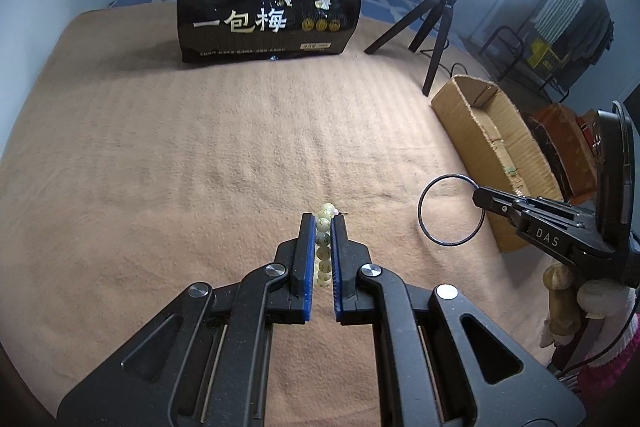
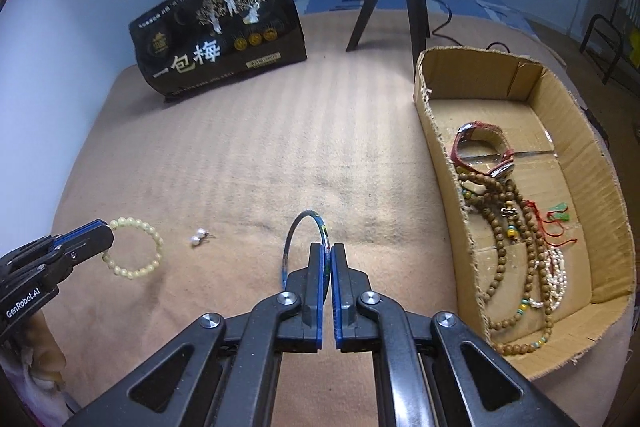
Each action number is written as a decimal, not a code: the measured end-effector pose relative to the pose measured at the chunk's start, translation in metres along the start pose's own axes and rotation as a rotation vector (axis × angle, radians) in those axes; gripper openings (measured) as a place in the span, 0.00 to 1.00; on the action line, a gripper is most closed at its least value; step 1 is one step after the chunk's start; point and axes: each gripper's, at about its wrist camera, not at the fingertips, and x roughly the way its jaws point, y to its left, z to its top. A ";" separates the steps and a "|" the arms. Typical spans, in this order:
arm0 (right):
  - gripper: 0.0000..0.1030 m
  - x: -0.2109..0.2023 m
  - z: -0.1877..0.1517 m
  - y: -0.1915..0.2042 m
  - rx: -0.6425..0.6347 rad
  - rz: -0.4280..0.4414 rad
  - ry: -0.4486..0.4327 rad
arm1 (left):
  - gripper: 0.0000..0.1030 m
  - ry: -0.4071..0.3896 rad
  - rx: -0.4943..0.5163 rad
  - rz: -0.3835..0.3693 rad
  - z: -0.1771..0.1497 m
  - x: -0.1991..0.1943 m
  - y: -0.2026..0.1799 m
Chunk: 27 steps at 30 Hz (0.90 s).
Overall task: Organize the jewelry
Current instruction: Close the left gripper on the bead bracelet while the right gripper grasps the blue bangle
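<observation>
The left gripper (image 1: 324, 227) pinches the pale bead bracelet (image 2: 134, 247) just over the bed's blanket (image 1: 200, 147); the right gripper (image 2: 327, 255) clamps the thin bangle (image 2: 306, 239); judged best, carry each over the cardboard box (image 2: 600, 163) wall before releasing, sparing the pearl earrings (image 2: 197, 238).

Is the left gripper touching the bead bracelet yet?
Touching. The left wrist view shows the left gripper shut on the bead bracelet, beads pinched between both pads; the right wrist view agrees.
</observation>
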 end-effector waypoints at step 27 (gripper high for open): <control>0.00 -0.085 -0.004 -0.036 -0.001 -0.022 -0.180 | 0.05 -0.121 0.098 -0.102 -0.001 -0.035 -0.087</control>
